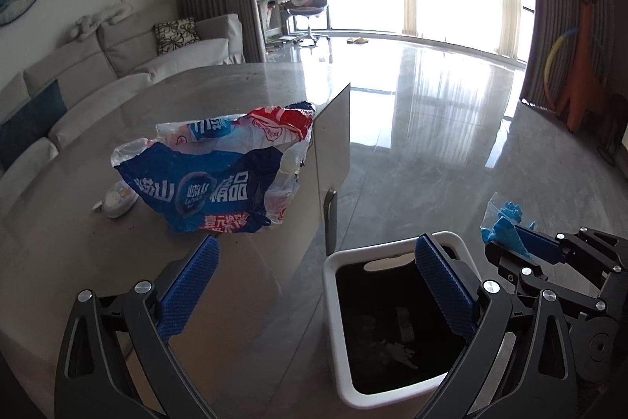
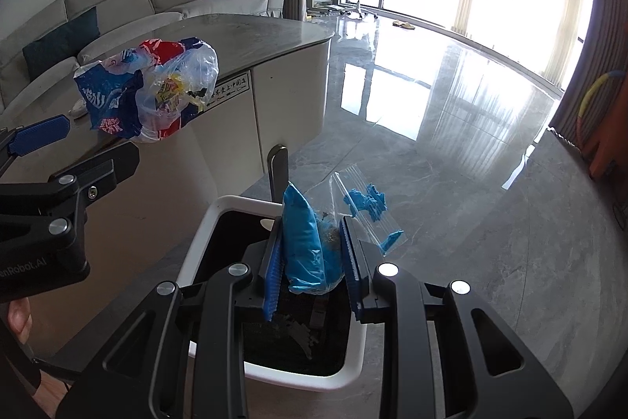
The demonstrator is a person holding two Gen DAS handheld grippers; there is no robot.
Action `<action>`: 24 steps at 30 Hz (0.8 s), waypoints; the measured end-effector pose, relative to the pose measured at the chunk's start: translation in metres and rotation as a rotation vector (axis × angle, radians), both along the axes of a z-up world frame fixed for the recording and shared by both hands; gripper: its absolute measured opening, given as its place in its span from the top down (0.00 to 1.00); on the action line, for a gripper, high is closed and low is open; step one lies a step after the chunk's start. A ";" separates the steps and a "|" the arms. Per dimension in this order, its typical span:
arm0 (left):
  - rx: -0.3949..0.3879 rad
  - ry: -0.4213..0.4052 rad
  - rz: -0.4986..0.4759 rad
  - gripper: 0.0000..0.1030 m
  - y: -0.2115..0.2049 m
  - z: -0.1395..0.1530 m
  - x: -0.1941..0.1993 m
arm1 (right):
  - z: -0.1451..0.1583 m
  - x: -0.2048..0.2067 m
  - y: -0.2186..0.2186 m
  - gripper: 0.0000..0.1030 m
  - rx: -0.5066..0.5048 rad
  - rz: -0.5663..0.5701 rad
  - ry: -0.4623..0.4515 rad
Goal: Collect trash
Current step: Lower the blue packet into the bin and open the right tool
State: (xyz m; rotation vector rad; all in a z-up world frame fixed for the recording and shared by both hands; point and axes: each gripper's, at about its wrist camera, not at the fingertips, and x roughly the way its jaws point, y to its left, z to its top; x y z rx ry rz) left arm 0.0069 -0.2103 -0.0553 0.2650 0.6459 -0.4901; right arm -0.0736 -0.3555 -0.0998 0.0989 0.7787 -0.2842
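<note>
Trash in a blue packet (image 2: 306, 242) sits pinched between the closed jaws of the right tool (image 2: 312, 262), directly above the white bin (image 2: 204, 222). The left tool (image 1: 314, 285) gapes wide, empty; the crumpled blue-and-red wrapper (image 1: 219, 175) lies on the table (image 1: 78, 262) edge beyond it. Dropping seems next: jaws must part over the bin.

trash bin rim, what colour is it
White, around a dark inside; the trash bin shows best in the right wrist view.

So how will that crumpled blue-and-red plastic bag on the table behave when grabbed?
The crumpled plastic bag looks thin and creased, so probably floppy and light. Its glossy film may slip between the pads. It overhangs the table edge, so a nudge could tip it off.
</note>
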 end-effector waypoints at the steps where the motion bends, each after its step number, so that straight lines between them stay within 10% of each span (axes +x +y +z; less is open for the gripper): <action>1: -0.003 -0.003 0.005 0.03 0.003 0.001 0.000 | -0.002 0.002 0.001 0.72 0.005 0.002 0.003; 24: 0.009 0.003 0.039 0.03 0.028 0.003 0.010 | -0.039 0.037 0.023 0.62 -0.001 0.006 0.084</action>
